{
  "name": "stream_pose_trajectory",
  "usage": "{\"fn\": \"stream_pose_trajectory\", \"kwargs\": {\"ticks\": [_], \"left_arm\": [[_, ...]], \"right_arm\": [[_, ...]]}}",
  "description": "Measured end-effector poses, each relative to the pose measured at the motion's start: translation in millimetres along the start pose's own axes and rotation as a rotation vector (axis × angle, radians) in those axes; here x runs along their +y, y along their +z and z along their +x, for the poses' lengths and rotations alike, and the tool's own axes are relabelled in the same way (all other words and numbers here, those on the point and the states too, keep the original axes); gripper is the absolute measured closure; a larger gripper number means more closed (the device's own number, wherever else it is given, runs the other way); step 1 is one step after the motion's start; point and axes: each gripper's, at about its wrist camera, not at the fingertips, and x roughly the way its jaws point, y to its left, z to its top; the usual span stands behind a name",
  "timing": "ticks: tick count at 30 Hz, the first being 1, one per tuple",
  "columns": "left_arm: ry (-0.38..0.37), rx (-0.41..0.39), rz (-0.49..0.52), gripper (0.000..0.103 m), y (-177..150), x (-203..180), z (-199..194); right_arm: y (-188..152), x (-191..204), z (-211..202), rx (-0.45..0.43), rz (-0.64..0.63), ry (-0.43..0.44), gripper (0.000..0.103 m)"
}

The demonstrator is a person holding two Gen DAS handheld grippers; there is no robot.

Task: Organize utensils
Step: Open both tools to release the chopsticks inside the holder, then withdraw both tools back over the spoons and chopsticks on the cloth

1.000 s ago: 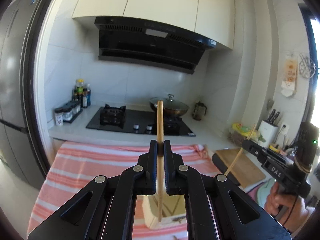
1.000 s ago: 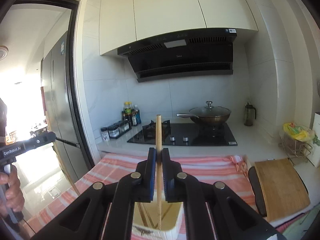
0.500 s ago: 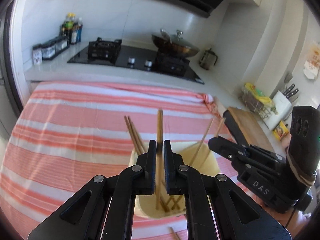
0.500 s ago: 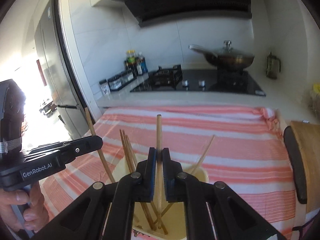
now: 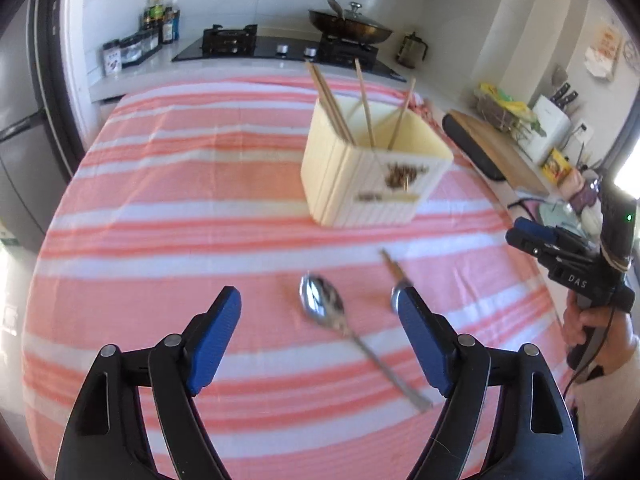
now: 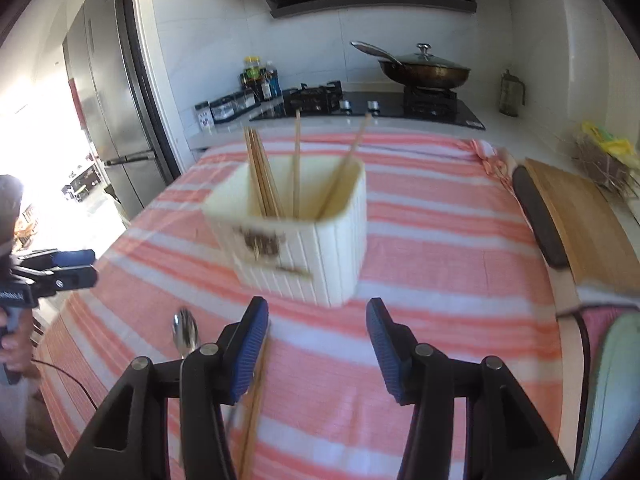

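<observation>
two spoons [image 5: 322,300] are seen lying between the spread, empty left hand-held gripper [image 5: 320,320]; the right hand-held gripper [image 6: 318,332] is likewise released.

A red-and-white striped cloth [image 6: 440,240] covers the near counter. Beyond it, a black gas hob [image 6: 372,108] carries a lidded dark wok [image 6: 424,70], with dark sauce bottles [image 6: 260,78] at its left and a glass jug [image 6: 511,94] at its right. A wooden chopping board [image 6: 580,220] lies right; a grey refrigerator [image 6: 108,92] stands far left.
</observation>
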Motion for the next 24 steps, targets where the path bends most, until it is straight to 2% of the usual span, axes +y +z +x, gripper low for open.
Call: {"fn": "stream_pose_trajectory", "kwargs": {"ticks": [4, 8, 12, 16, 24], "left_arm": [[0.045, 0.005, -0.085, 0.021, -62, -6, 5], [0.056, -0.015, -0.137, 0.021, -87, -18, 20], [0.08, -0.04, -0.165, 0.021, -95, -22, 31], [0.09, -0.029, -0.181, 0.021, -105, -24, 35], [0.097, -0.045, -0.212, 0.021, -116, -17, 24]], "right_arm": [[-94, -5, -13, 0.079, 0.038, -0.131, 0.051], [-146, -7, -27, 0.106, 0.077, -0.189, 0.051], [-163, -6, -34, 0.105, 0.043, -0.224, 0.051], [-172, -9, -36, 0.09, 0.06, -0.261, 0.051], [-178, -8, -44, 0.027, 0.099, -0.259, 0.051]]}}
